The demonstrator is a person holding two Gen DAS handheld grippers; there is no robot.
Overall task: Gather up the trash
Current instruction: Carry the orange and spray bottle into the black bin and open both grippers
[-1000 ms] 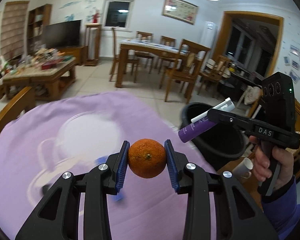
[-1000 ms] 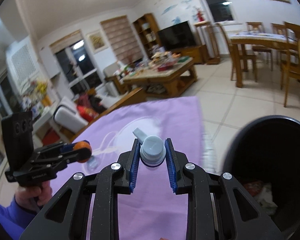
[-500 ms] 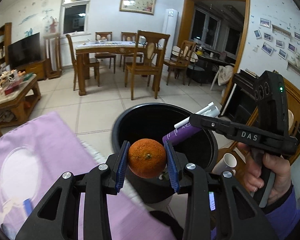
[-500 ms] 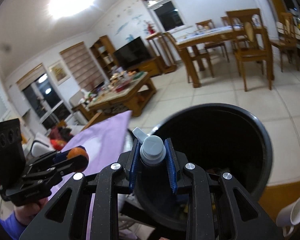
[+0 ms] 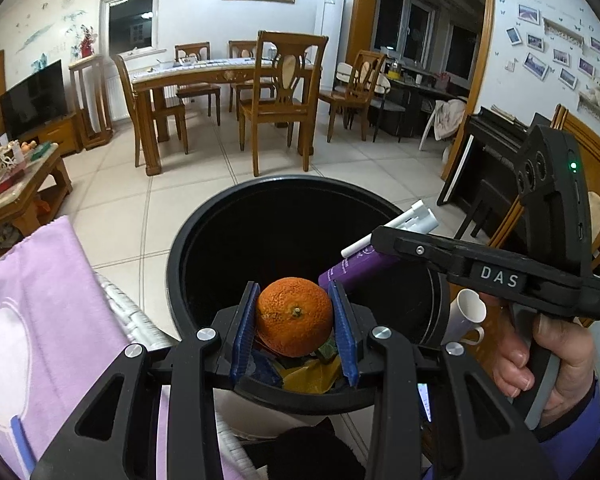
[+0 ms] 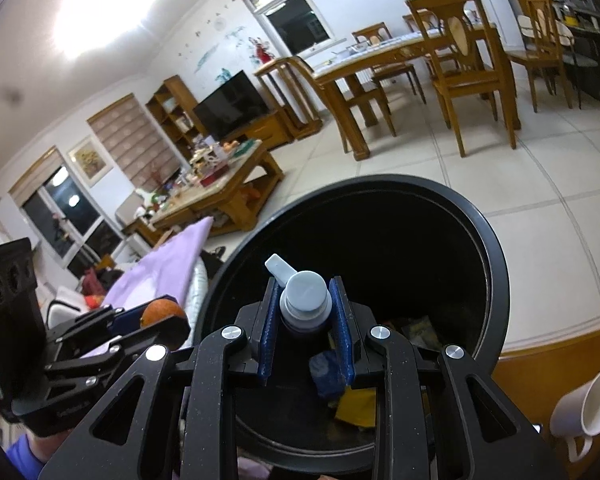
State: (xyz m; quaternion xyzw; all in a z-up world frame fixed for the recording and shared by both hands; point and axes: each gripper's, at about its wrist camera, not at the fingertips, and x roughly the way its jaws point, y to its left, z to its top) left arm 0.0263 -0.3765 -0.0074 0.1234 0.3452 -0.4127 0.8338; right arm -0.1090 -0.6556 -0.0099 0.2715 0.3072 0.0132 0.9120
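**Both claws loaded, held over the bin**

Left claw point(image 5: 295, 322): clamped on an orange point(image 5: 295, 316), blue pads pressing its two sides, stem scar facing the camera. The orange sits above the near rim of the black bin point(image 5: 220, 216), over the opening.

Right claw point(image 6: 305, 312): clamped on a purple bottle point(image 6: 304, 300) just below its grey-white flip cap, spout pointing up and left. In the left wrist view the same bottle point(image 5: 356, 268) shows lying tilted, its white cap end up and toward the far right, above the right side of the bin opening. The right hand point(image 5: 540, 360) grips the handle; purple sleeve at the wrist.

Bin contents: yellow wrapper point(image 6: 356, 408) and a dark blue piece point(image 6: 326, 372) at the bottom; the rest is too dark to tell.

Surroundings: purple cloth point(image 5: 40, 300) on the counter, left of the bin. White mug point(image 6: 584, 412) on its side, right of the bin, on a wooden surface. Tiled floor, dining table and chairs beyond.
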